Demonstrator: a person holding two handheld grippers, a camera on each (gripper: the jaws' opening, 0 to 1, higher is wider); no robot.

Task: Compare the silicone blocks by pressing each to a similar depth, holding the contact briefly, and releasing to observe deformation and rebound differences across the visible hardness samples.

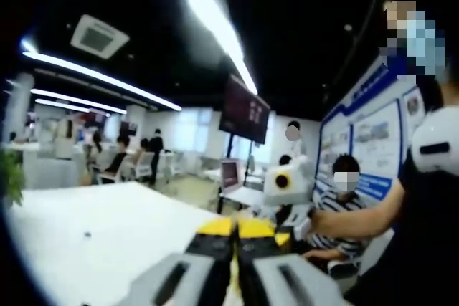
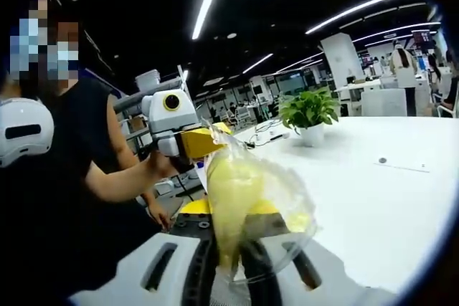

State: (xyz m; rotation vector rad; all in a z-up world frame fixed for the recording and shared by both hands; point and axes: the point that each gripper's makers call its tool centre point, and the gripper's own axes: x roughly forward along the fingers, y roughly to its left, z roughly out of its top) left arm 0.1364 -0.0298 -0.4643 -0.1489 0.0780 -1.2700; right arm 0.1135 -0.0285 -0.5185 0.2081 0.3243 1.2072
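Observation:
My right gripper [image 2: 229,213] is shut on a clear plastic bag [image 2: 251,191] holding a soft yellow mass; the bag bulges up over its yellow-tipped jaws. My left gripper [image 2: 206,141] comes in from the left, and its yellow jaw tips meet the bag's top corner. Whether it pinches the plastic I cannot tell. In the left gripper view my left gripper [image 1: 235,233] has its yellow tips pressed together, and the right gripper [image 1: 287,180] hangs just beyond them to the right. No separate silicone blocks can be made out.
A white table [image 2: 387,198] spreads right of the bag, with a potted plant [image 2: 310,111] at its far end and a small dark dot [image 2: 382,160]. The person in black [image 2: 79,177] stands close on the left. Desks and seated people [image 1: 344,191] fill the room behind.

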